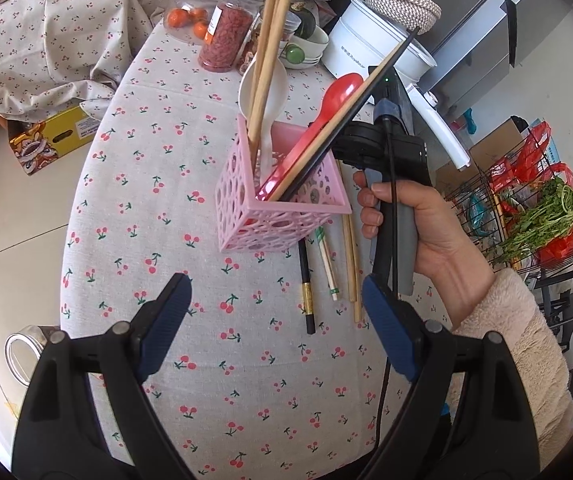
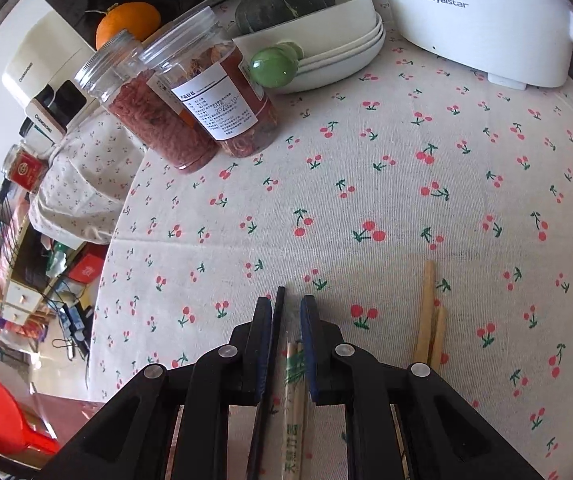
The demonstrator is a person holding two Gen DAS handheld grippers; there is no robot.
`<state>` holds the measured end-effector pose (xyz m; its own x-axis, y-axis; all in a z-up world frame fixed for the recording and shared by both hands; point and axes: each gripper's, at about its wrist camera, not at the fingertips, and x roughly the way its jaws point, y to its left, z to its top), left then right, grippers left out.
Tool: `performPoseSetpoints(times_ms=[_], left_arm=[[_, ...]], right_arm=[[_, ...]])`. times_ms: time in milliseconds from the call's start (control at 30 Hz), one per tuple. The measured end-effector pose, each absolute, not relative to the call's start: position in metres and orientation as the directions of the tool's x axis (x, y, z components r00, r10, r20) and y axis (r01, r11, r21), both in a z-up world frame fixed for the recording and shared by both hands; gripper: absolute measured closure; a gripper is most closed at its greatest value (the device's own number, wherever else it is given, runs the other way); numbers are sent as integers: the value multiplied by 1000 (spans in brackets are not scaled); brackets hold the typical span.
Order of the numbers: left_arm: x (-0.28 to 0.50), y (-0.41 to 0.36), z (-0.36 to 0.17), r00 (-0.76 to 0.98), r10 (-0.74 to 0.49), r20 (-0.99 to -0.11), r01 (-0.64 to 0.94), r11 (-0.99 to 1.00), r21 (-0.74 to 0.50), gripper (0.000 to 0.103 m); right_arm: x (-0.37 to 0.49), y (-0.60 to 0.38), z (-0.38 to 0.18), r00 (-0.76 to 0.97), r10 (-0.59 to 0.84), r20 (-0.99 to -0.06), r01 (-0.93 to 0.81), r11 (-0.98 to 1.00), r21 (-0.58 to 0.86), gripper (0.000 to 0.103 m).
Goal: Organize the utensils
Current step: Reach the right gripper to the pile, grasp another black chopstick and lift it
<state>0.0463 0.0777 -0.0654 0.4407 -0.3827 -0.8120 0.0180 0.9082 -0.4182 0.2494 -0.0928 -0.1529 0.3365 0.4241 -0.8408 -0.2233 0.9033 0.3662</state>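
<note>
A pink perforated holder [image 1: 274,216] stands on the cherry-print tablecloth [image 1: 206,320]. It holds wooden chopsticks [image 1: 274,36], a white spoon [image 1: 266,92], a red spoon [image 1: 326,116] and a black chopstick [image 1: 366,88]. On the cloth behind it lie a black chopstick [image 1: 306,288], a wrapped pair [image 1: 328,268] and bare wooden chopsticks [image 1: 351,264]. My left gripper [image 1: 274,304] is open and empty in front of the holder. My right gripper [image 2: 286,304] is low over the cloth, jaws narrowly apart around the black chopstick [image 2: 276,312] and the wrapped pair [image 2: 294,380]. Wooden chopsticks [image 2: 428,312] lie to its right.
Two jars of dried goods [image 2: 190,100], stacked white bowls [image 2: 342,48] with a dark squash [image 2: 282,0], a green knob [image 2: 274,66] and a white Royalstar cooker [image 2: 478,16] stand at the table's far side. A wire rack with greens [image 1: 534,220] stands right of the table.
</note>
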Motion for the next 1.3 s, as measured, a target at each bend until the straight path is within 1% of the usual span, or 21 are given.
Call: performPoseSetpoints(times_ms=[167,300,367,600,667,767,900,1000,1167,1300], left_arm=[[50,81,-68,441,-377,-814,-2,907,-421,16],[51,79,-69,436,-378,-817,-2,907,-421,16],[51,76,-69,435,-376,-818,3,909,-416,16],[49,77,-67,440,-375,-816,6,910,-415,16],[48,78,-66,445,-375,-813,5,909,-416,16],[48,80,-63,453,-377,-808,4,907,-421,16],[48,82,-62,459,-378,-804,-3,904,-427,16],[48,82,-62,458,-384,-802,-4,901,-434,16],[45,79,-60,459,-385,-801,6,903,-430,16],[44,79,-60,459,-386,-800,6,902,-432,16]], right_arm=[[244,-81,-150,353,384,-853,-300,910,285,88],[235,-74,-148,324,338,-884,-386,900,203,92],[228,-77,-148,299,323,-898,-410,893,185,95],[199,-100,-145,242,265,-933,-458,879,131,95],[194,-110,-141,228,288,-930,-420,891,172,92],[187,-124,-128,206,370,-906,-372,886,277,91],[170,-125,-117,165,408,-898,-355,874,332,90],[157,-120,-123,120,437,-892,-345,860,375,89],[147,-120,-140,100,404,-909,-313,880,357,87],[142,-127,-139,110,401,-910,-302,885,353,85]])
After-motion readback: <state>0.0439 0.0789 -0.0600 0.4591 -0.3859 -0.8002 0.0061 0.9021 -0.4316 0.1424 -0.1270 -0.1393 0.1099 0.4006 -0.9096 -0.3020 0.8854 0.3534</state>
